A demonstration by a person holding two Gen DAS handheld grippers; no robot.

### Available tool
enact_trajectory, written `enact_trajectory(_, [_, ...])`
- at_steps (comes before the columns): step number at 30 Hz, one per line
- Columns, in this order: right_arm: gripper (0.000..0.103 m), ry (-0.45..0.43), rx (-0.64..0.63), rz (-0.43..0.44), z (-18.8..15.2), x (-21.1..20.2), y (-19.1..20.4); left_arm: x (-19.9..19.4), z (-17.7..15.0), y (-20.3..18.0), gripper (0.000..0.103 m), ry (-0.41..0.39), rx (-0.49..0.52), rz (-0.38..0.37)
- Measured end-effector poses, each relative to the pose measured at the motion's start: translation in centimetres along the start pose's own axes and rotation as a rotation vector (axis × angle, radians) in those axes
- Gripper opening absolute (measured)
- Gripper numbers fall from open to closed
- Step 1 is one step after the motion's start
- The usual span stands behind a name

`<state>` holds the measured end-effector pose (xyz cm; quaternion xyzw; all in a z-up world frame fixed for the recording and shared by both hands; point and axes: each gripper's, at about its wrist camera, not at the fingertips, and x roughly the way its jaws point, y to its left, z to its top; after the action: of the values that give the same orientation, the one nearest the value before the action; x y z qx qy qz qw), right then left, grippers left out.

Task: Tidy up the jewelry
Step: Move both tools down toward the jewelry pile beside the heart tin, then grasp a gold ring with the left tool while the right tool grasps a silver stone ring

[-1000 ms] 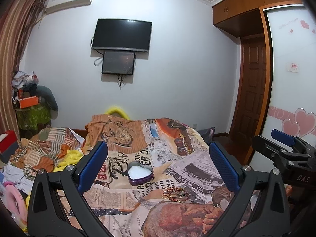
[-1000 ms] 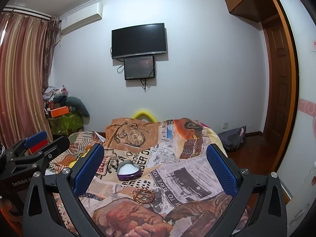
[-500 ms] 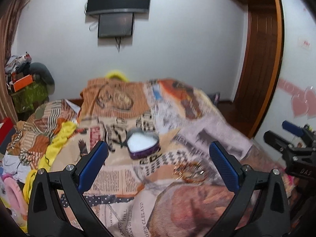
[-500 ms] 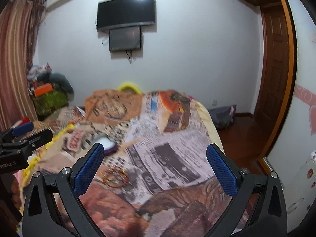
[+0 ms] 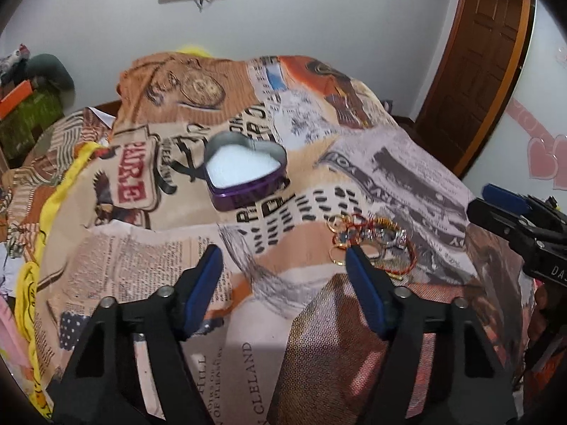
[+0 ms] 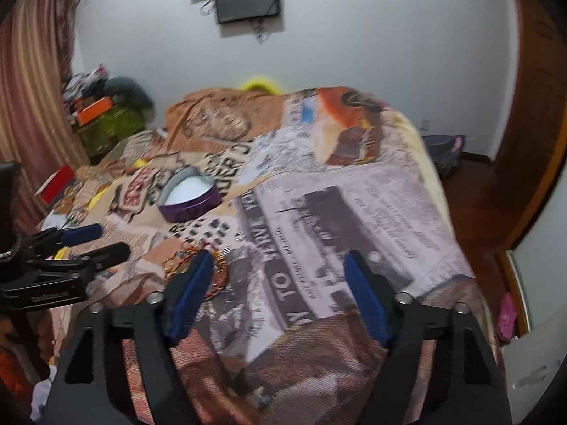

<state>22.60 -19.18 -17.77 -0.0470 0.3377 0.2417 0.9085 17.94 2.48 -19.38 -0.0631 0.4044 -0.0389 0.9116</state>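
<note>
Gold-and-red jewelry lies just beside the gaping left hand-held gripper's right fingertip.

right view blurred — jewelry pile half hidden behind the right gripper's finger; pieces indistinct.

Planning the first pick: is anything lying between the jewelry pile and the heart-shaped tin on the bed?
Nothing visible does. Only flat bedspread separates the jewelry pile from the open heart-shaped tin. The left gripper hangs open just short of the pile.
</note>
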Motion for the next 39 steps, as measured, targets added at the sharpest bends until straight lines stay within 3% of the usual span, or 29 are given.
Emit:
enact_trajectory(7, [0.036,0.059,-0.059,0.105,0.1,2.2,2.1,1.3,-0.7,-0.8,0.036,0.054,0.044,-0.07])
enact_trajectory(9, [0.031,0.082,-0.08,0.122,0.2,2.9,2.7,1.5,-0.9,-1.1,0.032,0.066,0.055,-0.091])
enact_trajectory(17, [0.026,0.211,-0.091,0.18,-0.6,5.7,3.5,2.1,-0.6,-0.9,0.032,0.093,0.059,-0.146])
enact_trajectory(26, [0.02,0.244,-0.056,0.201,-0.1,6.8,2.8,3.2,0.0,-0.5,0.032,0.121,0.052,-0.186])
enact_trajectory(33, [0.016,0.244,-0.084,0.167,0.0,7.3,2.7,4.0,0.3,-1.4,0.032,0.135,0.083,-0.194])
enact_trajectory(39, [0.016,0.23,-0.092,0.084,0.2,7.0,1.3,4.7,0.7,-2.6,0.032,0.142,0.127,-0.201])
